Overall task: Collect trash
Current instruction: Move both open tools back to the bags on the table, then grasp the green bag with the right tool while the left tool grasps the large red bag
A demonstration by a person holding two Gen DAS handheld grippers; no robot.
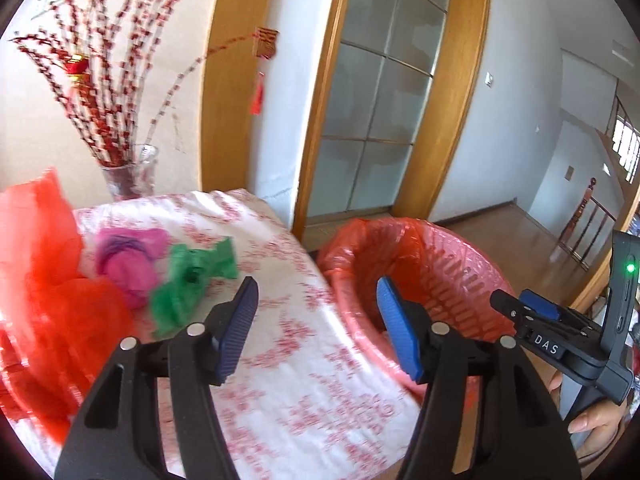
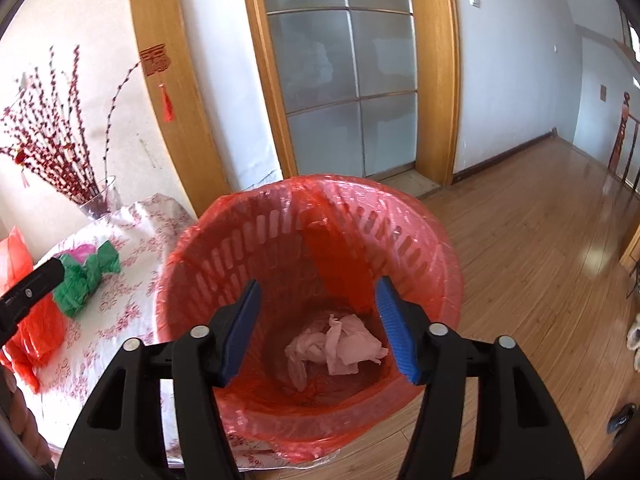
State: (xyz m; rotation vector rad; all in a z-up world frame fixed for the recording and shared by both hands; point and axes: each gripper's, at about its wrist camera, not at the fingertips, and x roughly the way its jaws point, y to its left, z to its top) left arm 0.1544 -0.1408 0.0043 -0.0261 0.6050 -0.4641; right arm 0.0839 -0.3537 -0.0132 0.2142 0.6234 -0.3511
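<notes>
Both tongs empty beside the lined bin

Left wrist: left tongs (image 1: 318, 330) gape empty above the bench (image 1: 288, 380); green bag (image 1: 192, 280), pink bag (image 1: 130, 260) and red bag (image 1: 44, 288) lie there.
Right wrist: right tongs (image 2: 318, 330) gape empty over the red-lined bin (image 2: 436, 256); crumpled tissue (image 2: 340, 346) lies at its bottom.

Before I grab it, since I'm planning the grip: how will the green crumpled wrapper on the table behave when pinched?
The green wrapper looks like thin crumpled plastic, so probably floppy and very light. Its folds should squash between the jaws. Pushed, it would likely slide across the tablecloth rather than roll.
</notes>
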